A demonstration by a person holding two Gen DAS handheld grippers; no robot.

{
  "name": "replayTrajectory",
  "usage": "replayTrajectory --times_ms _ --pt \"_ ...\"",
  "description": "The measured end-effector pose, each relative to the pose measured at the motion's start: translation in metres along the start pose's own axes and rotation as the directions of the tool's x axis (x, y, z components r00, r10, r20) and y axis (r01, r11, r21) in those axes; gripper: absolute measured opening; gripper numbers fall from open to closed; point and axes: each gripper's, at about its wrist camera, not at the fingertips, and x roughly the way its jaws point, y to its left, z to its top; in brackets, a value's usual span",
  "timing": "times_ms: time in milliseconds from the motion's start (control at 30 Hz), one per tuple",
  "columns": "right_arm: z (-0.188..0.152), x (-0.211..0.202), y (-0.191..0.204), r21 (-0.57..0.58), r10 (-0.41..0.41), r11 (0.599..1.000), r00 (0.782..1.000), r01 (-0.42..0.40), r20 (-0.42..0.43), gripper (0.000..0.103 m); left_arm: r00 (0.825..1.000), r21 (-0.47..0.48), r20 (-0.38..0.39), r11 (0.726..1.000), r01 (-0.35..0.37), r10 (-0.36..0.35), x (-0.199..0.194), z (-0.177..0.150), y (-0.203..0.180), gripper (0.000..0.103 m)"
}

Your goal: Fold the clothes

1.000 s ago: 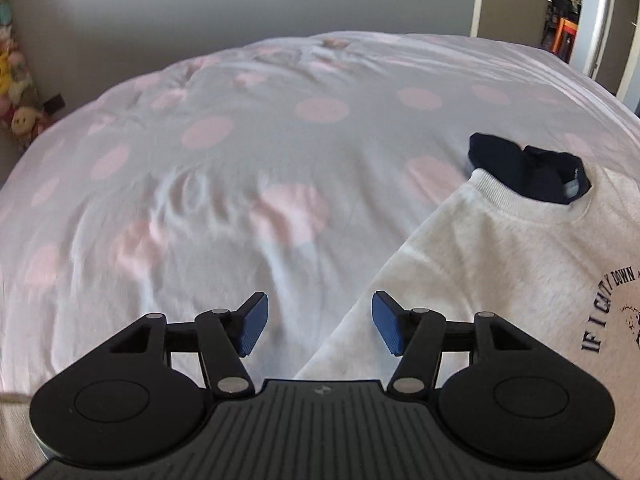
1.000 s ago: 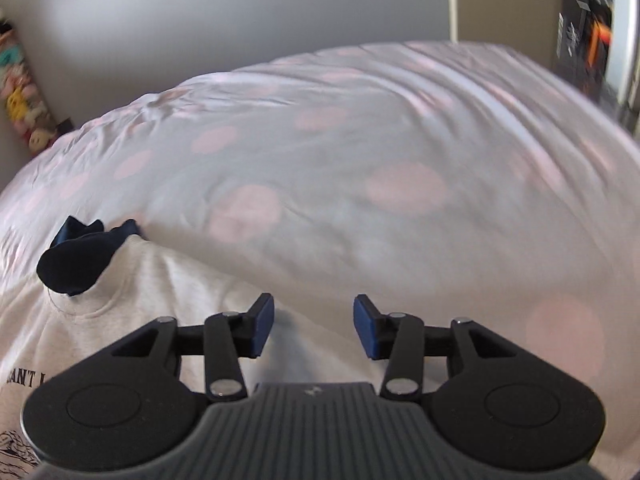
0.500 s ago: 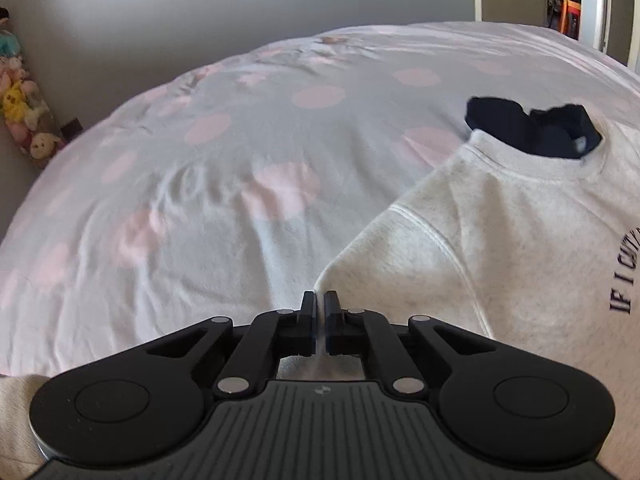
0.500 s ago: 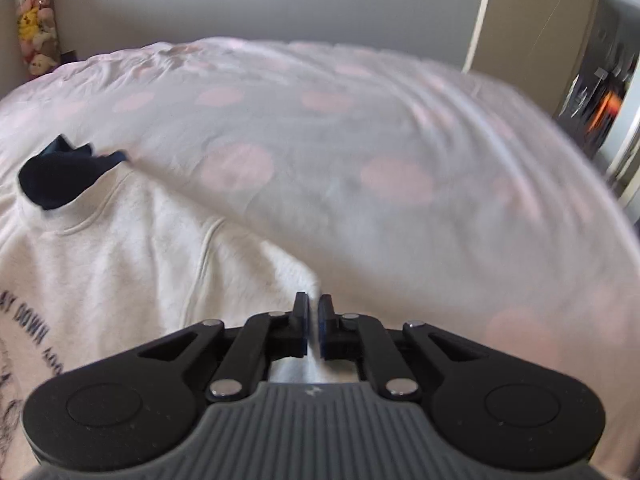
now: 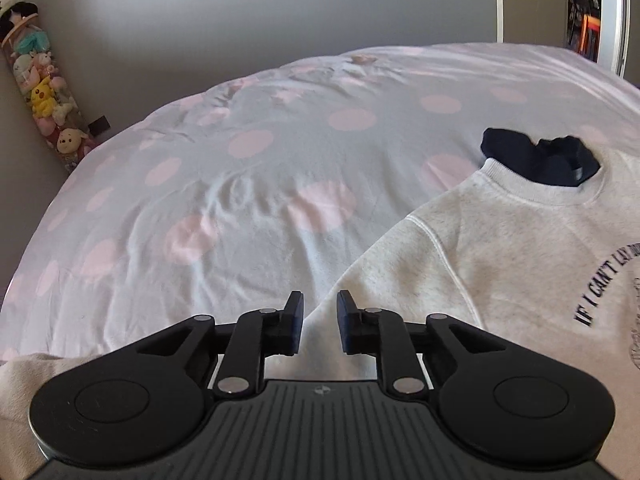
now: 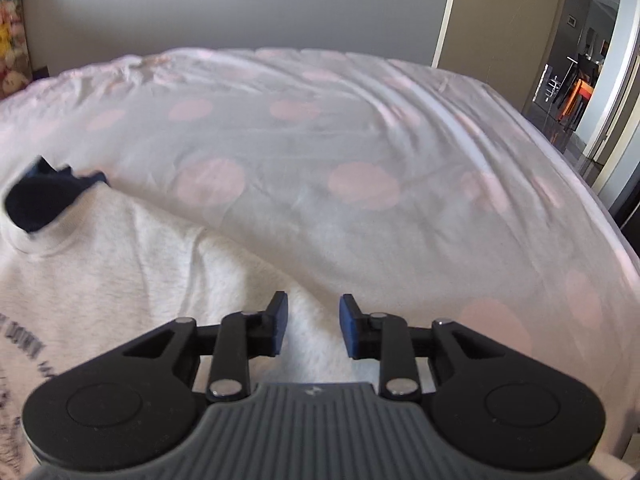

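On the bed (image 5: 248, 184), our left gripper (image 5: 318, 322) and right gripper (image 6: 313, 326) gape narrowly over the sweatshirt (image 5: 520, 248); uneven pinches could skew it

Dark curved lettering on the grey sweatshirt (image 5: 520, 248) reads "IF I CAN'T" in the left wrist view, the rest cut off

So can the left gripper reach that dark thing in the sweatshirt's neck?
Probably yes. The left gripper is open, and nothing but flat sweatshirt lies between it and the dark cloth.
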Motion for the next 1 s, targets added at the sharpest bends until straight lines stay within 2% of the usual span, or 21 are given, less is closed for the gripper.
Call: replayTrajectory --times_ms 67,133,200,367,400,433,467,567,633,767,833,900,967,1000 --pt "-0.01 -0.027 -0.001 0.016 0.033 0.999 0.999 -0.033 0.012 0.032 0.999 -0.015 0.003 0.999 0.032 -0.032 -0.029 -0.012 0.003 0.018" --pt "-0.024 -0.053 0.001 0.025 0.065 0.998 0.998 -0.065 0.014 0.036 0.998 -0.041 -0.009 0.997 0.061 -0.061 -0.056 -0.027 0.004 0.025" --pt "-0.037 -0.08 0.002 0.034 0.097 0.995 0.995 -0.097 0.016 0.04 0.994 -0.058 -0.035 0.993 0.106 -0.108 -0.079 -0.046 0.002 0.026" --pt "-0.084 -0.142 0.017 0.013 0.134 0.991 0.991 -0.134 -0.009 0.043 0.969 -0.042 -0.118 0.976 0.212 -0.216 -0.126 -0.1 -0.018 0.029" --pt "-0.096 -0.153 0.02 0.01 0.142 0.99 0.99 -0.141 -0.019 0.044 0.963 -0.037 -0.131 0.972 0.233 -0.236 -0.134 -0.11 -0.023 0.034" --pt "-0.107 -0.165 0.023 0.021 0.155 0.988 0.988 -0.154 -0.03 0.045 0.957 -0.033 -0.144 0.968 0.251 -0.253 -0.14 -0.12 -0.027 0.044" --pt "-0.12 -0.177 0.025 0.043 0.172 0.984 0.984 -0.171 -0.041 0.046 0.95 -0.03 -0.159 0.963 0.268 -0.269 -0.146 -0.131 -0.032 0.048" --pt "-0.157 -0.208 0.032 0.121 0.226 0.969 0.972 -0.217 -0.066 0.05 0.927 -0.015 -0.216 0.95 0.311 -0.307 -0.154 -0.161 -0.047 0.049" --pt "-0.184 -0.229 0.039 0.164 0.255 0.957 0.964 -0.239 -0.08 0.053 0.922 -0.017 -0.246 0.952 0.306 -0.301 -0.153 -0.177 -0.052 0.049" --pt "-0.226 -0.256 0.045 0.237 0.257 0.945 0.961 -0.227 -0.101 0.061 0.902 -0.102 -0.289 0.948 0.303 -0.319 -0.141 -0.204 -0.054 0.049" --pt "-0.238 -0.267 0.04 0.286 0.249 0.934 0.964 -0.215 -0.089 0.061 0.886 -0.144 -0.311 0.939 0.313 -0.344 -0.134 -0.212 -0.055 0.045" --pt "-0.243 -0.278 0.031 0.346 0.229 0.918 0.972 -0.195 -0.058 0.067 0.87 -0.179 -0.329 0.929 0.325 -0.368 -0.128 -0.218 -0.057 0.032" --pt "-0.248 -0.28 0.021 0.419 0.214 0.891 0.975 -0.174 -0.05 0.068 0.872 -0.162 -0.327 0.931 0.327 -0.363 -0.132 -0.217 -0.062 0.022" --pt "-0.249 -0.277 0.017 0.449 0.215 0.878 0.975 -0.168 -0.057 0.068 0.876 -0.147 -0.324 0.934 0.326 -0.357 -0.136 -0.216 -0.064 0.014"
